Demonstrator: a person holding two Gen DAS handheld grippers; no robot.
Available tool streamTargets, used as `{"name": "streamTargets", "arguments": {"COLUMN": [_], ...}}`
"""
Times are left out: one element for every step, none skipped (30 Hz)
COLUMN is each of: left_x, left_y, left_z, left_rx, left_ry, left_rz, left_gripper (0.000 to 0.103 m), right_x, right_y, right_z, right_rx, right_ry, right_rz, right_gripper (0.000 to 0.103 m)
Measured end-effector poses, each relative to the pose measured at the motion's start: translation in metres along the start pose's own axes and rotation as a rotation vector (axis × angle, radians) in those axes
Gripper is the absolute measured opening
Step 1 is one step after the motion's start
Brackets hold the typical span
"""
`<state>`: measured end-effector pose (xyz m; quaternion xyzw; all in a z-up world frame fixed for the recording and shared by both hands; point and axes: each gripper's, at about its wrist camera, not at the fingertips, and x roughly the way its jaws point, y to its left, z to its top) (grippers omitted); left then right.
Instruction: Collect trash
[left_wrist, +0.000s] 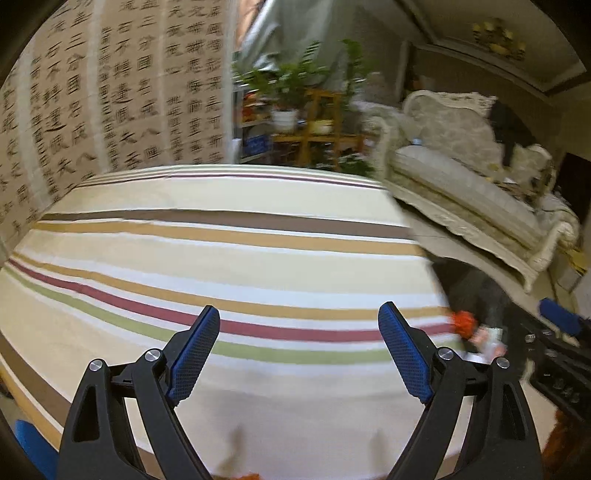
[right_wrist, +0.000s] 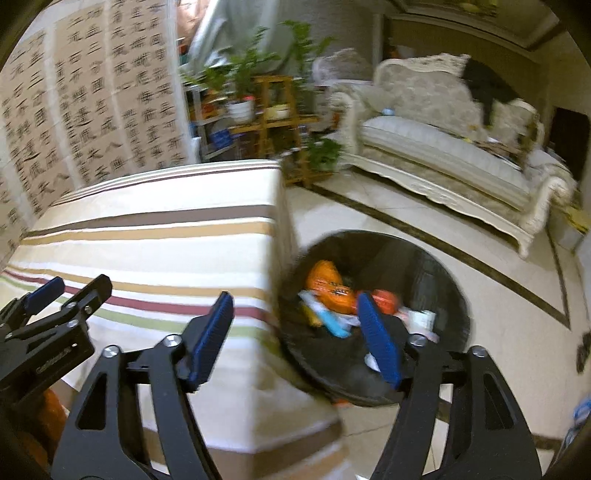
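My left gripper (left_wrist: 299, 312) hangs open over the striped tablecloth (left_wrist: 258, 229) with nothing between its blue pads. Past the table's right edge, orange trash (left_wrist: 461, 321) shows in the black bin, blurred. My right gripper (right_wrist: 295, 299) is open and empty above the table's corner (right_wrist: 166, 229) and the black trash bin (right_wrist: 443, 266) on the floor. The bin holds an orange wrapper (right_wrist: 327, 282), a white cup (right_wrist: 421, 319) and other scraps. The left gripper (right_wrist: 70, 290) shows at the left edge of the right wrist view. No trash is visible on the tablecloth.
A cream sofa (right_wrist: 443, 158) stands across the tiled floor (right_wrist: 498, 295) to the right. A wooden plant stand (right_wrist: 273, 110) with potted plants is behind the table. A calligraphy screen (left_wrist: 110, 92) lines the left side.
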<state>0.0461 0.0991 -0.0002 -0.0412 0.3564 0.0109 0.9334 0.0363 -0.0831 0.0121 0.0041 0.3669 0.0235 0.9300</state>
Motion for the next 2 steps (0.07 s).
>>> {"name": "streamTargets", "arguments": {"left_x": [0.007,0.010], "left_y": [0.019,0.029], "left_z": [0.005,0.007], "left_rx": [-0.008,-0.013], "left_ry": [0.008,0.012], "left_rz": [0.037,0.057], "left_gripper": [0.085,0.085], "right_x": [0.005,0.014], "right_y": [0.010,0.027], "right_z": [0.005,0.013], "right_rx": [-0.016,-0.043], "right_ry": [0.004,0.013], "right_rz": [0.018,0.047], "right_gripper": [0.072,0.072]}}
